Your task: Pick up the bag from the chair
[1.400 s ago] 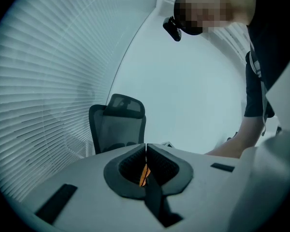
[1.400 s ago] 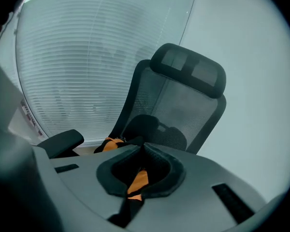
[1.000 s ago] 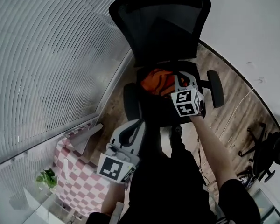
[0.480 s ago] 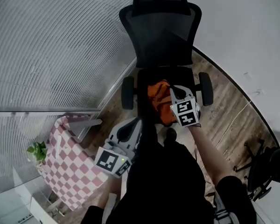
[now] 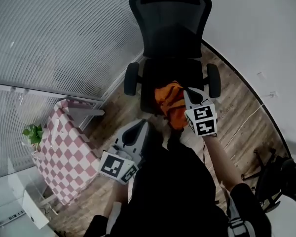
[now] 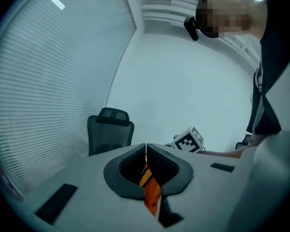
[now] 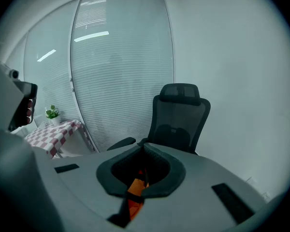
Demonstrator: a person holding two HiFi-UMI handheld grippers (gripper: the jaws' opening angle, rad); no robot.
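Note:
The orange bag (image 5: 170, 104) with black straps hangs from my right gripper (image 5: 188, 92), which is shut on its top, just off the front edge of the black office chair's seat (image 5: 158, 80). In the right gripper view the orange fabric (image 7: 134, 187) shows under the closed jaw tips (image 7: 144, 149), with the chair (image 7: 179, 115) beyond. My left gripper (image 5: 139, 127) is lower left, apart from the bag, its jaws shut with nothing gripped (image 6: 146, 150). Through the gap behind its tips the bag (image 6: 152, 192) shows in orange.
A slatted blind wall (image 5: 54, 38) runs along the left. A small table with a pink checkered cloth (image 5: 69, 152) and a potted plant (image 5: 32, 132) stands at lower left. Another chair's base (image 5: 281, 177) and a floor cable (image 5: 246, 117) lie to the right.
The right gripper has drawn the bag up off the seat and back toward the person. Both grippers and the view have pulled away from the chair.

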